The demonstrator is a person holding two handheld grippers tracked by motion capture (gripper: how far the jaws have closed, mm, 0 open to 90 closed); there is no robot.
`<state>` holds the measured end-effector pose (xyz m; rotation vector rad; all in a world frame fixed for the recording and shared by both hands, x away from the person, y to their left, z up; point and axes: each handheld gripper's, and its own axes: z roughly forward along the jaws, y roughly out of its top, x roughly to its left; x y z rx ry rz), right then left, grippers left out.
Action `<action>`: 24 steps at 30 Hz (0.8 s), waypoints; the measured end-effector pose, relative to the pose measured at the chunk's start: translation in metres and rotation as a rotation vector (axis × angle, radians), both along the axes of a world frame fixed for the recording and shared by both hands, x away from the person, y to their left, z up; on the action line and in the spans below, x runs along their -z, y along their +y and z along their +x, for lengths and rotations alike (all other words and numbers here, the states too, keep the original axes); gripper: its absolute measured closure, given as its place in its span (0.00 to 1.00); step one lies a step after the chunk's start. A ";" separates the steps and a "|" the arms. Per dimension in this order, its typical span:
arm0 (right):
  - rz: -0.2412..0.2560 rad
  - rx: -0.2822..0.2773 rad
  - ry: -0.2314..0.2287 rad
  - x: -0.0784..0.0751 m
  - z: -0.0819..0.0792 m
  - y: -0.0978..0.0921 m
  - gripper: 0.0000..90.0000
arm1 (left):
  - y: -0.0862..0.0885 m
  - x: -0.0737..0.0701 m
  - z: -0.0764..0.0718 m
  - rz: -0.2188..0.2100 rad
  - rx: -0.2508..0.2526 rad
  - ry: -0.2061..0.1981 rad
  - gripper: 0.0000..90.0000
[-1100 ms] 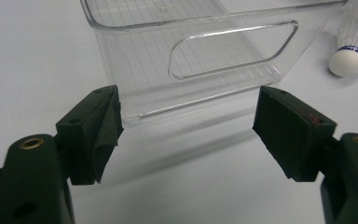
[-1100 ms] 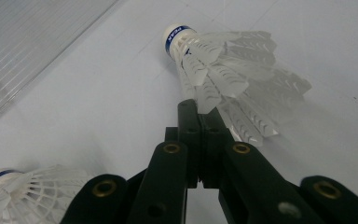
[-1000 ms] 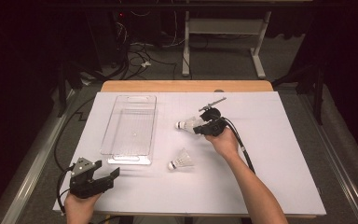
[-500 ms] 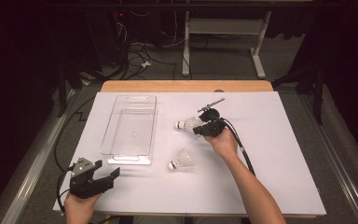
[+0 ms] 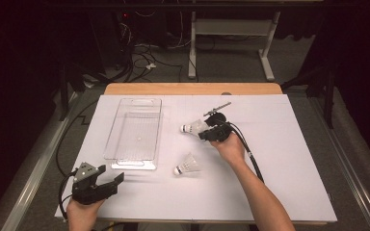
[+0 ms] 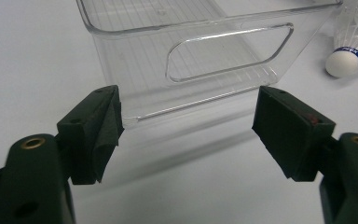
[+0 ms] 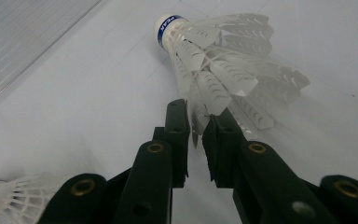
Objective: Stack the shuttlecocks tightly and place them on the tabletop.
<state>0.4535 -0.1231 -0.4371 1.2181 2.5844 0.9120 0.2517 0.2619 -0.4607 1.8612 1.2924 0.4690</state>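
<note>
We hold a black two-jaw gripper in each hand. The left gripper carries a grey three-cornered plate on top and trails a black cable off its rear. The right gripper trails a thicker black cable along our bare forearm; we wear no visible sleeves. Each jaw is a black arm with a brass-coloured eyelet set in it, ending in a dark, flat, rectangular pad. One left pad bears a small red mark.

Tongs pinching shuttlecock feathers, second shuttlecock lower left
</note>
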 end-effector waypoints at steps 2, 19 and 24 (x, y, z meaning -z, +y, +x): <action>0.000 0.008 0.004 0.000 0.000 -0.001 0.86 | 0.000 0.000 0.000 0.000 0.000 0.000 0.28; -0.005 0.038 -0.008 -0.001 -0.002 -0.004 0.67 | -0.002 0.000 0.000 0.003 0.000 0.002 0.28; -0.013 0.041 -0.016 0.000 -0.003 -0.004 0.65 | -0.002 0.000 0.001 0.002 0.002 0.001 0.28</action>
